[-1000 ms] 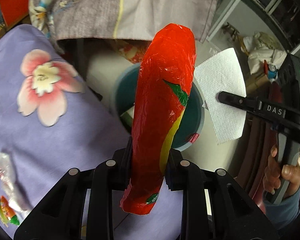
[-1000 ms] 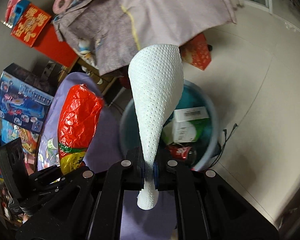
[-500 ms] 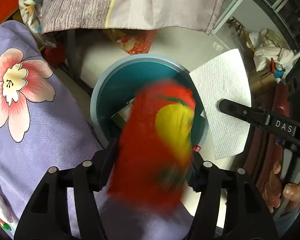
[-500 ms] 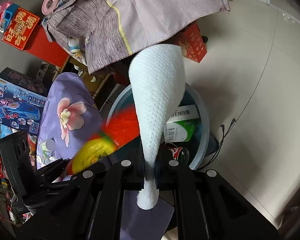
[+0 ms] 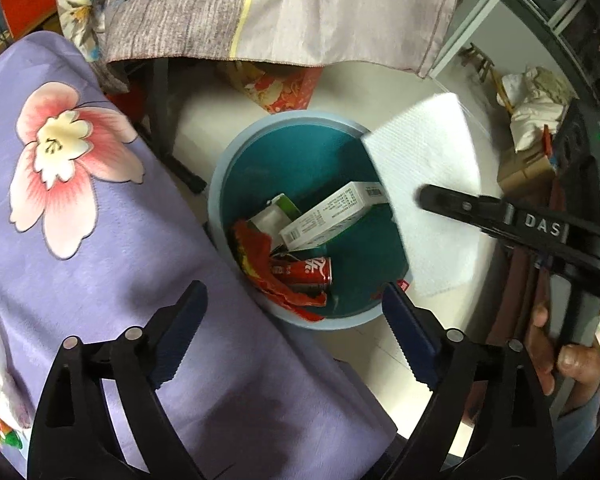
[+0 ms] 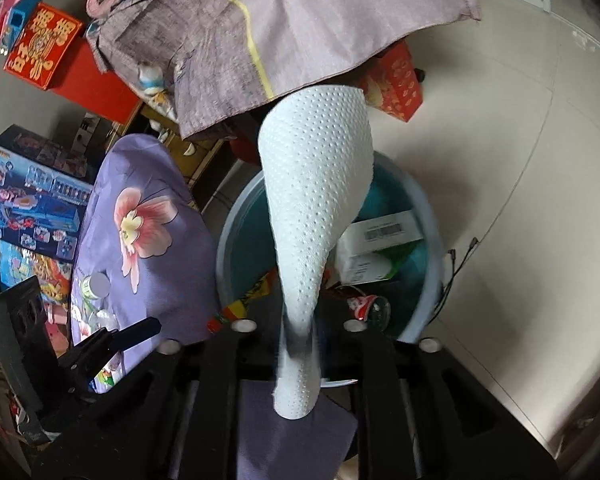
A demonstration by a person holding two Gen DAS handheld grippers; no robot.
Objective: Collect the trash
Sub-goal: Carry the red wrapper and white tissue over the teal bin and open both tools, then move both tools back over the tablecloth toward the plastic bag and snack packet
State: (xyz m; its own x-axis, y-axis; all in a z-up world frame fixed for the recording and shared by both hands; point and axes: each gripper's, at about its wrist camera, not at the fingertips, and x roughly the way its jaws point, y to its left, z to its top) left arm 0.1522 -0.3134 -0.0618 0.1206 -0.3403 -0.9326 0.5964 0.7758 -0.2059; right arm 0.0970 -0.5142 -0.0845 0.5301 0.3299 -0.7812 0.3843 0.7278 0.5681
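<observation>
our left gripper is opening with nothing between its jaws. our right gripper is opening around the paper towel above the bin; the light sheet may drift past the rim onto the floor.

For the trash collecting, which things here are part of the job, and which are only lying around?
Part of the job:
- teal bin
- white paper towel between the opening right gripper jaws
- red snack wrapper, already in the bin
- red soda can and white carton, in the bin
- left gripper, opening, empty

Lying about:
- purple flowered cloth
- hanging grey cloth
- toy boxes
</observation>
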